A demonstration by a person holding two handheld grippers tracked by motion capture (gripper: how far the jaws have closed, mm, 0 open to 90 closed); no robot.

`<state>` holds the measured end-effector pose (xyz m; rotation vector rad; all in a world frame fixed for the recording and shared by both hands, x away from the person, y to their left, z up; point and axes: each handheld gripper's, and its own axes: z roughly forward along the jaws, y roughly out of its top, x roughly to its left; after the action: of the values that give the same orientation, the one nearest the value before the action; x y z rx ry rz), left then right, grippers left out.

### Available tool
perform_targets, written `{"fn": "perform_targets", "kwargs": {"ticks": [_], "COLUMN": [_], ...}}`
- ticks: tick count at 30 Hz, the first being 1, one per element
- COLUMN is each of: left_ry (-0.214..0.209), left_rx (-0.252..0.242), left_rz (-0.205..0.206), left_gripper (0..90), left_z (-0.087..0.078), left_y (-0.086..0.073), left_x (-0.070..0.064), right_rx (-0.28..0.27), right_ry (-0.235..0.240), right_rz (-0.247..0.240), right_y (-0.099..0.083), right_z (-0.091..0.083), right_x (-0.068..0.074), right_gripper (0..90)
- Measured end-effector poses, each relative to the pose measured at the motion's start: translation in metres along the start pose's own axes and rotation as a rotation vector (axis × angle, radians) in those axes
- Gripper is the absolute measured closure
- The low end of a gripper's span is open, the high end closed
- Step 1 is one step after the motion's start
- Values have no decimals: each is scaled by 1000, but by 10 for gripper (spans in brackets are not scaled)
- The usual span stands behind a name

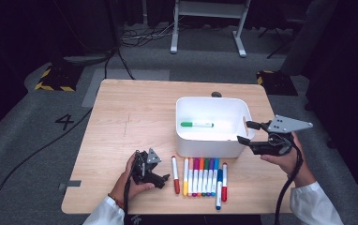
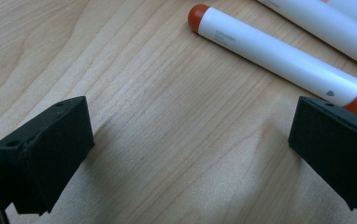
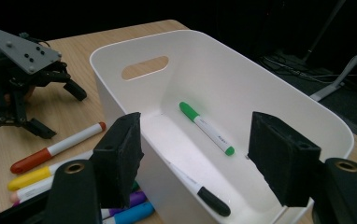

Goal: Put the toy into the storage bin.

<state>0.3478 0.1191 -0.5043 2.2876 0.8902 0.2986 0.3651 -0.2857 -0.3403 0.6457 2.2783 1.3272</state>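
A white bin [image 1: 182,140] stands right of the table's middle, with a green marker [image 1: 197,124] lying in it. The right gripper view shows that green marker [image 3: 207,128] and a black-capped marker [image 3: 200,189] on the floor of the bin [image 3: 120,100]. My right gripper [image 1: 245,132] hovers open and empty at the bin's right wall, its jaws [image 3: 200,154] pointing inward. In front of the bin lies a row of several coloured markers [image 1: 204,176]. A red marker [image 1: 175,174] lies apart at the row's left. My left gripper [image 1: 160,171] is open beside it; the red marker [image 2: 279,58] reaches its right jaw.
The wooden table [image 1: 135,112] has bare room on its left half and behind the bin. Its front edge runs just below the markers. Cables and a "4" mark lie on the grey floor [image 1: 50,136]. White desk legs [image 1: 240,42] stand far back.
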Motion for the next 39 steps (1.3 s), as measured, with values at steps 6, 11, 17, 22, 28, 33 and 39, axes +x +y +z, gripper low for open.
{"fn": "perform_targets", "kwargs": {"ticks": [6, 11, 17, 22, 28, 33, 39], "left_ry": [0, 0, 0, 0, 0, 0, -1], "left_rx": [0, 0, 0, 0, 0, 0, 0], "left_rz": [0, 0, 0, 0, 0, 0, 0], "left_gripper": [0, 1, 1, 1, 1, 1, 1], "left_z": [0, 0, 0, 0, 0, 0, 0], "left_y": [0, 0, 0, 0, 0, 0, 0], "left_x": [0, 0, 0, 0, 0, 0, 0], "right_rx": [-9, 26, 114, 134, 174, 190, 201], "right_ry": [-11, 18, 56, 104, 136, 131, 140], "right_rz": [-13, 2, 20, 85, 78, 71, 75], "right_y": [-29, -61, -100, -116, -124, -128, -131], "right_z": [-15, -8, 11, 25, 38, 43, 48], "right_x": [20, 39, 58, 66, 77, 80, 83], "right_gripper": [339, 334, 325, 310, 303, 301, 302]}}
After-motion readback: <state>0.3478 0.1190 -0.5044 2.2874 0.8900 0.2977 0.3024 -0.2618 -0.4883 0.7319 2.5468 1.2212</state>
